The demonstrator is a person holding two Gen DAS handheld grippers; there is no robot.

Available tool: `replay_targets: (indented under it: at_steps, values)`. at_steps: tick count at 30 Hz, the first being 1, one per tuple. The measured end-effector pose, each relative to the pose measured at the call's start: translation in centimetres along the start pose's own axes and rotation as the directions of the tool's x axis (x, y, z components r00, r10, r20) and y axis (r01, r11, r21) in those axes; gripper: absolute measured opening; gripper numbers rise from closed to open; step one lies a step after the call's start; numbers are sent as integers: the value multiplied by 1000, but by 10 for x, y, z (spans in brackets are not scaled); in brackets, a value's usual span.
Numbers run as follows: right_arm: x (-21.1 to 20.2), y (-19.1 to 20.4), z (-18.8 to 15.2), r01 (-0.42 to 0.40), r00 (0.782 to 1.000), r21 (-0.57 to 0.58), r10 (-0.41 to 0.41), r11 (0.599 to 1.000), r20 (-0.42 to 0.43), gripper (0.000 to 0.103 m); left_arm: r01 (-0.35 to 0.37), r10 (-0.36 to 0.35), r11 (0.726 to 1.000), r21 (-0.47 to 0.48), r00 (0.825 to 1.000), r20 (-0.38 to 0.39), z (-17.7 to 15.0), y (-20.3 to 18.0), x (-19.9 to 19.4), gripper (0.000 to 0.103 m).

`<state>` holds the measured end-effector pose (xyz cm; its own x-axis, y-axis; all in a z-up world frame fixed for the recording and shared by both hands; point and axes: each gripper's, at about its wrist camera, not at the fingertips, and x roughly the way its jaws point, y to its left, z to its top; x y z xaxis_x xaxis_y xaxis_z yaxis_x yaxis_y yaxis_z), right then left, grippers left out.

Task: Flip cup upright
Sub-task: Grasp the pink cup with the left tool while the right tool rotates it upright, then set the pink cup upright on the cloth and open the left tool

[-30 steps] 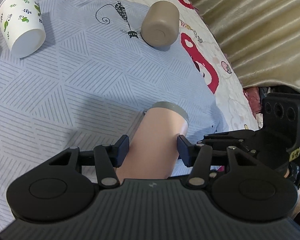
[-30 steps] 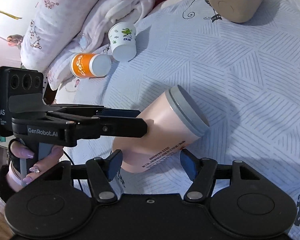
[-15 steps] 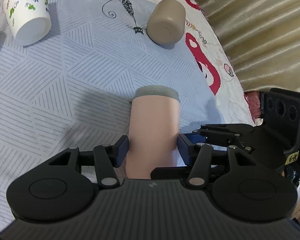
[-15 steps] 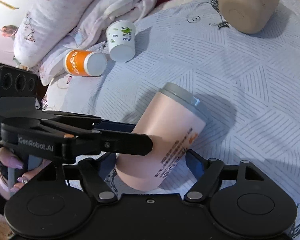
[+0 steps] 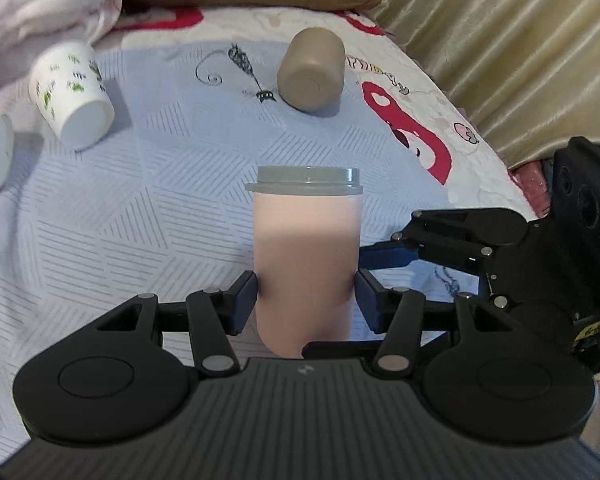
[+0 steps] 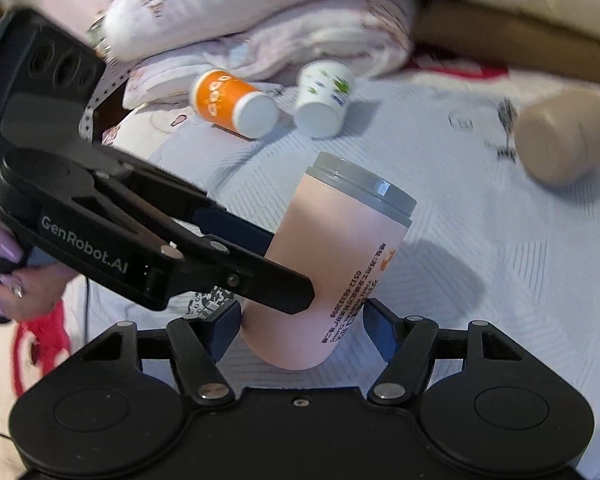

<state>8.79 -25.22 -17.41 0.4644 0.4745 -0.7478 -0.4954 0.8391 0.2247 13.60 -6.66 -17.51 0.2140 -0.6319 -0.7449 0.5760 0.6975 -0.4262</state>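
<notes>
A pink cup with a grey lid (image 5: 306,248) stands nearly upright on the blue patterned bedspread, lid end up. My left gripper (image 5: 306,298) is shut on its lower body, both pads pressed against its sides. In the right wrist view the same cup (image 6: 340,256) leans slightly to the right. My right gripper (image 6: 302,330) straddles the cup's base; a gap shows at the right pad, so it looks open. The left gripper's fingers (image 6: 236,272) cross in front of the cup there.
A tan cup (image 5: 312,70) lies on its side at the back. A white leaf-print paper cup (image 5: 70,100) and an orange paper cup (image 6: 232,102) lie on their sides at the left. Folded blankets (image 6: 260,20) sit behind. A curtain (image 5: 500,40) hangs to the right.
The pink cup has been tipped from lying tilted on the bed to nearly upright, held in my left gripper. Both grippers rose and levelled with it.
</notes>
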Motion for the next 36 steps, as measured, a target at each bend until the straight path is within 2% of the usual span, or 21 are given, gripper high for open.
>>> replay_targets:
  at_steps: [2, 5, 9, 12, 16, 20, 23, 29, 36]
  values:
    - [-2, 5, -3, 17, 999, -65, -15, 998, 30, 73, -5, 5, 1000, 2, 1000, 21, -3, 1, -2, 52]
    - [-2, 8, -5, 25, 998, -104, -18, 994, 65, 73, -27, 26, 1000, 13, 997, 66, -9, -1, -6, 52]
    - [3, 22, -9, 111, 989, -228, -84, 967, 125, 73, -119, 103, 987, 107, 985, 139, -16, -13, -7, 52]
    - [11, 26, -8, 164, 978, -294, -116, 942, 175, 72, -166, 139, 977, 134, 972, 188, -17, -15, -8, 51]
    - [24, 31, -6, 273, 950, -418, -175, 867, 258, 72, -196, 160, 973, 121, 953, 257, -14, -8, -11, 51]
    - [33, 29, 4, 321, 933, -474, -189, 820, 306, 71, -246, 197, 961, 127, 930, 310, -11, -3, -9, 51]
    - [42, 29, 6, 356, 922, -519, -201, 777, 332, 71, -266, 214, 956, 127, 923, 321, -10, 1, -6, 51]
    - [51, 28, 5, 362, 919, -532, -199, 766, 339, 70, -278, 227, 952, 127, 921, 317, -15, 5, 0, 51]
    - [49, 27, 10, 335, 929, -507, -189, 794, 319, 69, -267, 228, 959, 96, 926, 301, -12, 9, -1, 52]
